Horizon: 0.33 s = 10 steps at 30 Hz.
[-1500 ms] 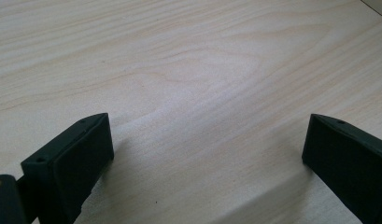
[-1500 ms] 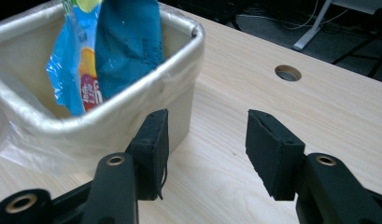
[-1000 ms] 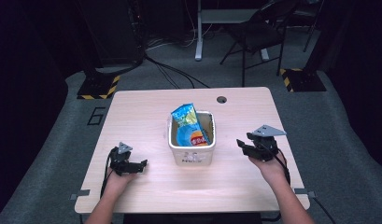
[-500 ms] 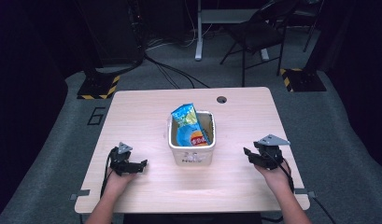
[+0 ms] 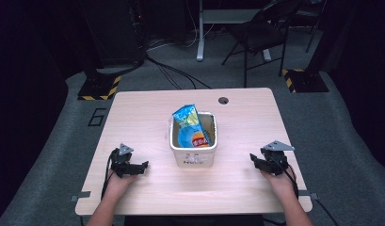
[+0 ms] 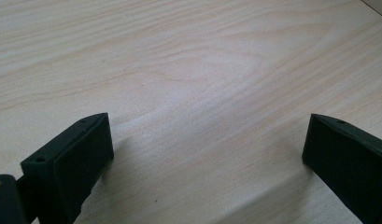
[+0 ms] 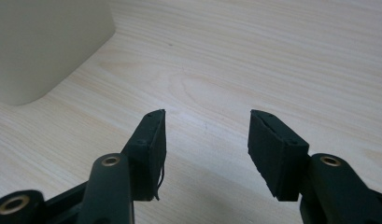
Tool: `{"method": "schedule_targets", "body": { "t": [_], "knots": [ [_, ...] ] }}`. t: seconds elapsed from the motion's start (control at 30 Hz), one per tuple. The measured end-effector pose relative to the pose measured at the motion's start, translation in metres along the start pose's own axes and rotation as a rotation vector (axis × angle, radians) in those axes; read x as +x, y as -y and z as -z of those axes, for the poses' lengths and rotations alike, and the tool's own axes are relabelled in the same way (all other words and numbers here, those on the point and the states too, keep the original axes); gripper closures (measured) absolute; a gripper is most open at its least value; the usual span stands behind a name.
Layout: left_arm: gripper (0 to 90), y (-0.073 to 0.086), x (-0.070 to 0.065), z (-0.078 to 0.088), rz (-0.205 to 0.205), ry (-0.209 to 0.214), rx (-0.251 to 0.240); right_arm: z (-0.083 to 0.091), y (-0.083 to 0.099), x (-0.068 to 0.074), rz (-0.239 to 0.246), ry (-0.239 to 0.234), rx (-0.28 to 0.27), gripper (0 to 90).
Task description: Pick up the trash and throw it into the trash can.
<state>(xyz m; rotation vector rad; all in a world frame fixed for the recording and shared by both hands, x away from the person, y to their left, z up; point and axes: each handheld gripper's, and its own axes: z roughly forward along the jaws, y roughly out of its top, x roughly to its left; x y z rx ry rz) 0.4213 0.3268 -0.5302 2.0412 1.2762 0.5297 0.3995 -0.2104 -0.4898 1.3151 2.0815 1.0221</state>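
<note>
A white bin (image 5: pixel 194 151) stands in the middle of the wooden table (image 5: pixel 148 117), with a blue chip bag (image 5: pixel 190 125) upright inside it and sticking out above the rim. Left of the bin, my left gripper (image 5: pixel 142 165) rests low on the table. In the left gripper view its jaws (image 6: pixel 202 144) stand wide open over bare wood. To the right of the bin is my right gripper (image 5: pixel 253 161), its jaws (image 7: pixel 205 135) open and holding nothing. The bin's wall (image 7: pixel 44 42) shows at the upper left of the right gripper view.
A round cable hole (image 5: pixel 223 100) lies near the table's far edge. Behind the table are a folding chair (image 5: pixel 260 33), a desk post (image 5: pixel 200 28) and floor stands with yellow-black stripes (image 5: pixel 98 87). Cables run across the grey carpet.
My right gripper has sunk toward the table and drifted to the right and toward the near edge. The left gripper, bin and bag have not moved.
</note>
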Motion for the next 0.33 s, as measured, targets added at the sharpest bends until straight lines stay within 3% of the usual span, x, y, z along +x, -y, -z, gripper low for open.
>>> {"method": "schedule_targets", "body": {
  "t": [0.33],
  "knots": [
    [1.5,0.001,-0.0015,0.0002,0.025,-0.019,-0.008,-0.0034,0.0094,-0.0102,-0.035,-0.006,0.022,45.5]
  ]
}}
